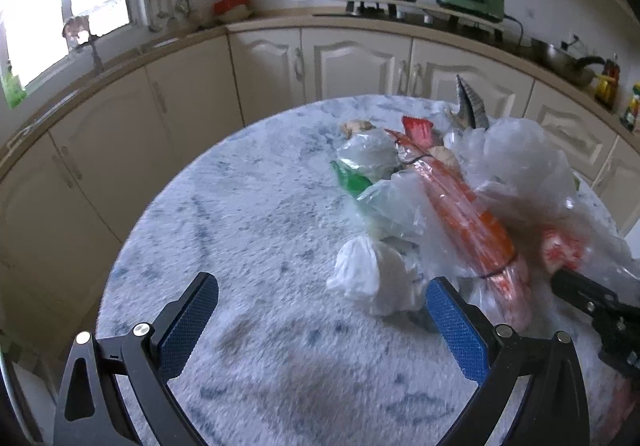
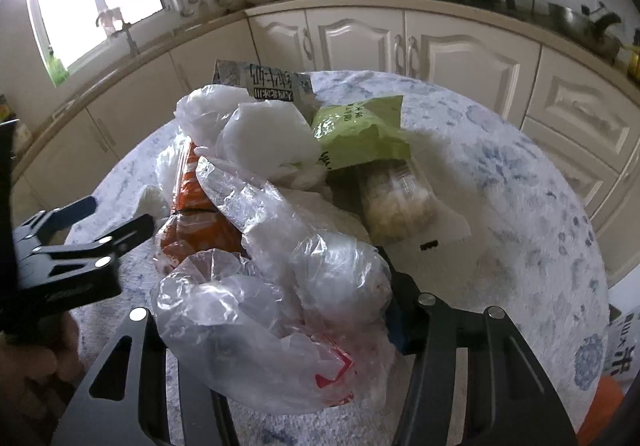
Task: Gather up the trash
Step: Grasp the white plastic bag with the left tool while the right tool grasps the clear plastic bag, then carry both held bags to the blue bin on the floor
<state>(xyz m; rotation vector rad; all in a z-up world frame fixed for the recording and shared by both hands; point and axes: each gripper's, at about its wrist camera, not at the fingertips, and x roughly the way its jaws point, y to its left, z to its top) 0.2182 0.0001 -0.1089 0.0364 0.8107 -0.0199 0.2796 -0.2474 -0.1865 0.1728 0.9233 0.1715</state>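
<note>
Mostly buried under crumpled clear plastic bags (image 2: 264, 286), the right gripper (image 2: 276, 330) has only its frame and a sliver of one blue pad showing, so whether it pinches the plastic cannot be told. Beside it the left gripper (image 1: 320, 322) hovers wide and empty over the marbled table (image 1: 248, 213). Behind the bags, the heap's orange wrapper (image 1: 464, 213) and green packet (image 2: 360, 133) are half covered.

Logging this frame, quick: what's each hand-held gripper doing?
Left hand-held gripper: open, holding nothing.
Right hand-held gripper: around the clear plastic bag; grip cannot be told.
</note>
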